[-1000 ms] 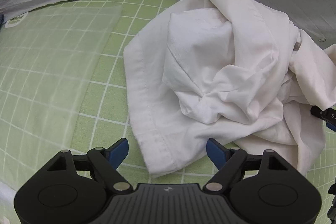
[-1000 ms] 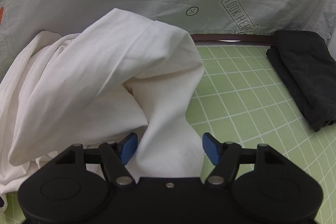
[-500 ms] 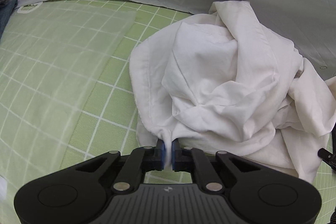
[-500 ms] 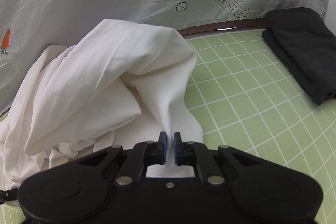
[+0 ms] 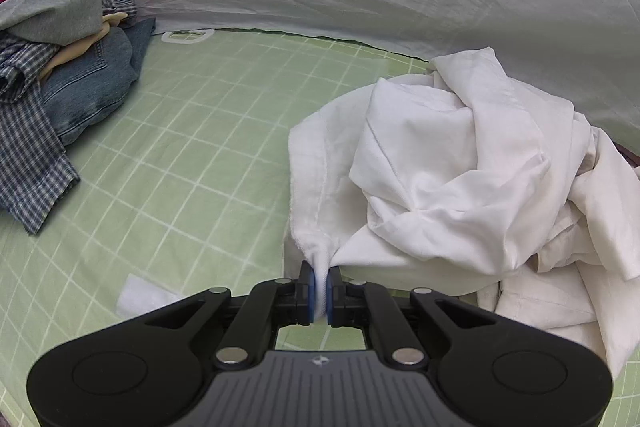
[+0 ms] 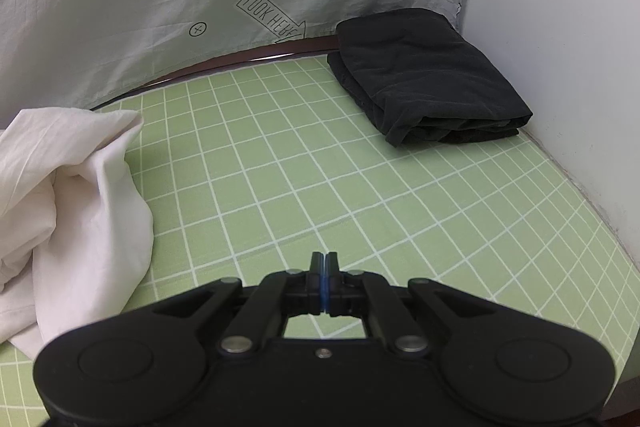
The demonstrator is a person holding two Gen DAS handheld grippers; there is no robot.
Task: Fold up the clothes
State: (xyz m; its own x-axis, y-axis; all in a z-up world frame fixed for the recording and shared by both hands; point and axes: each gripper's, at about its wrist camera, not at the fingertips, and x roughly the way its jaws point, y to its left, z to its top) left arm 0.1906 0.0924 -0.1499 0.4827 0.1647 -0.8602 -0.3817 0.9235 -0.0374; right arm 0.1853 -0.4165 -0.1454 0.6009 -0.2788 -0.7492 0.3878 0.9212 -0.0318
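My left gripper (image 5: 319, 287) pinches the white garment (image 5: 452, 183) heaped centre-right, while my right gripper (image 6: 325, 281) sits closed, empty.

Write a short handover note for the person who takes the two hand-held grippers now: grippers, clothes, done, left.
Left hand-held gripper: shut on a pinched edge of the crumpled white garment.
Right hand-held gripper: shut, with no cloth visible between its fingers; the white garment lies to its left.
Unfolded pile of jeans, checked shirt, grey and red pieces: far left on the green grid sheet.
Done: one folded black garment in the far right corner.
Left: regrasp with the right, spread and fold the white garment, then the pile.
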